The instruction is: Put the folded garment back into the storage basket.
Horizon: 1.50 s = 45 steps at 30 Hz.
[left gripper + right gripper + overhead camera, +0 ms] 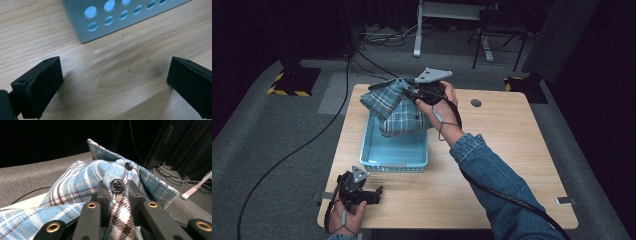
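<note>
Two tools working: the left tool [373, 195] is resting near on the counter [492, 150], jaws spread wide, gripping nothing. Farther off, the right tool [117, 195] is pinching the plaid shirt [398, 111], dangling it over the blue basket [396, 161].

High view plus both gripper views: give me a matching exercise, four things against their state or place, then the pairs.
Things:
1. plaid shirt
2. blue basket
3. left gripper
4. right gripper

States:
A. open, near the table's front edge
B. pinched and lifted, hanging over the basket
C. shut on cloth
D. standing on the table, with a holed wall

Pairs: 1-B, 2-D, 3-A, 4-C
</note>
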Each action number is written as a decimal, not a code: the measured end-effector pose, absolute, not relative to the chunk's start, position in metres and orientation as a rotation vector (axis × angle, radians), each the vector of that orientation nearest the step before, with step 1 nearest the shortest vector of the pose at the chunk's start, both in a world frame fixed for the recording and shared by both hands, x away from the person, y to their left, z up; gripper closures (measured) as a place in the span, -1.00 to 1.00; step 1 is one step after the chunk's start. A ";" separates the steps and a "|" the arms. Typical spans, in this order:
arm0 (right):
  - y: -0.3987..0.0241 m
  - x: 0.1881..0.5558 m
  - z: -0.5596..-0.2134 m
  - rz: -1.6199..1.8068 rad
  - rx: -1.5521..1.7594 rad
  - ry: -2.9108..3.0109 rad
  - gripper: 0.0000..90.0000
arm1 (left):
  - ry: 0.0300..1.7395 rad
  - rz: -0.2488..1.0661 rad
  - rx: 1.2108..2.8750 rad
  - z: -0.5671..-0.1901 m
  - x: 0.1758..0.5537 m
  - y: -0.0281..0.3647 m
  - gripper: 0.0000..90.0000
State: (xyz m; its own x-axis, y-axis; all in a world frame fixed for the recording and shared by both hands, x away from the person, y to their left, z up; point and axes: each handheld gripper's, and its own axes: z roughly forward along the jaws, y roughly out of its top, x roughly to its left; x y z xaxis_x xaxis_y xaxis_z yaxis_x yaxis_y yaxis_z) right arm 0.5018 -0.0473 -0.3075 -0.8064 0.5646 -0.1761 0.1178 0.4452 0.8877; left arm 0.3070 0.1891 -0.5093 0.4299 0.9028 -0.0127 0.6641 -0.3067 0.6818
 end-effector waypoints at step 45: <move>-0.006 0.494 -0.384 1.282 0.615 2.480 -0.44 | 1.314 0.502 2.074 -0.509 0.307 0.189 -1.00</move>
